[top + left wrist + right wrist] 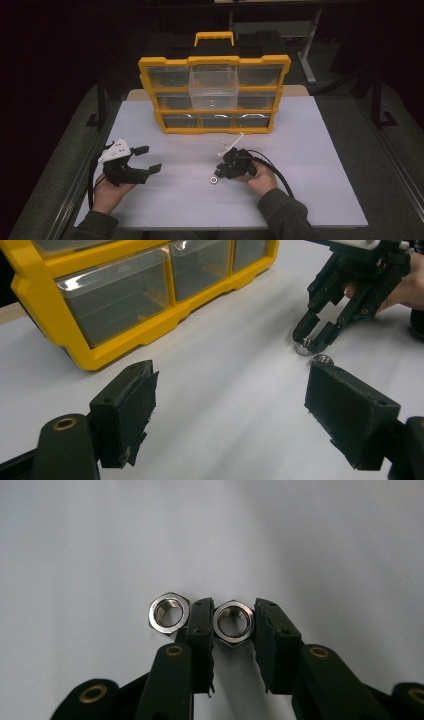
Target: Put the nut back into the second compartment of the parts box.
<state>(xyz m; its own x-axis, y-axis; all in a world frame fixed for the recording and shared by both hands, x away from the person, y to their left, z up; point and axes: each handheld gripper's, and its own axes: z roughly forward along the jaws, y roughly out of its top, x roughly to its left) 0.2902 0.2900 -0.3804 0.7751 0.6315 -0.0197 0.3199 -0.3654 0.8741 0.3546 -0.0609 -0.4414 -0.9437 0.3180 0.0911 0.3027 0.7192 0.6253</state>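
Observation:
Two steel hex nuts lie flat on the white table top [300,150]. In the right gripper view, one nut [233,622] sits between the pads of my right gripper [233,604], and both pads touch its sides. The second nut [169,612] lies just outside that gripper's left jaw. From above, my right gripper [219,173] points down and left at a nut [214,179] near the table's middle front. My left gripper [148,159] rests at the front left, wide open, nothing between its pads [125,410]. Its own view shows the right gripper [312,340] over the nuts [303,347].
A yellow organizer [150,75] with clear drawers stands at the back of the table. Its top middle drawer [214,87] is pulled out toward me. A cable [280,172] loops from the right gripper across the table. The table edges are near both forearms.

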